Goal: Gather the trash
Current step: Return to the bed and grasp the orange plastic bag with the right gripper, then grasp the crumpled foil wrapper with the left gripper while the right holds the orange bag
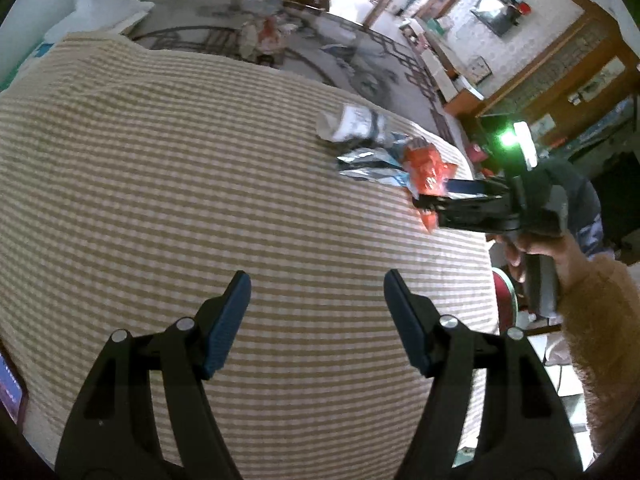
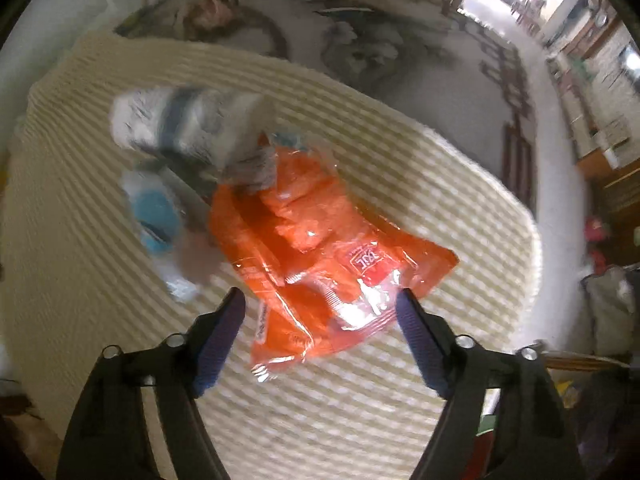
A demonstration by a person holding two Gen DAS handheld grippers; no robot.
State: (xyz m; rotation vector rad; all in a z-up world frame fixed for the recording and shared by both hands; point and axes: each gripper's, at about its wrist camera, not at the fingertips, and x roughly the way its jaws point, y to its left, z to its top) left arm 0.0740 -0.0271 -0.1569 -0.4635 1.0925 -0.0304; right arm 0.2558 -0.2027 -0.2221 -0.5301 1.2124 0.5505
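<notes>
Orange crinkled plastic wrapper (image 2: 316, 264) lies mid-frame on the beige striped woven cloth (image 2: 360, 412), overlapping a white and grey crumpled packet (image 2: 188, 124) at upper left. The right gripper (image 2: 320, 316) straddles its near edge, jaws spread and not yet pressing; lower it to pinch only the orange film. The left gripper (image 1: 318, 300) hangs spread and empty.

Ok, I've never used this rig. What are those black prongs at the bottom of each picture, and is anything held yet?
Each picture comes from a camera on a hand-held gripper, looking along its two fingers. The left gripper is open over bare striped cloth. The right gripper, held in a person's hand, points down at an orange wrapper; the pads flank it but do not press, so nothing is held. Beside it lie a white wrapper and a blue and silver one.
</notes>
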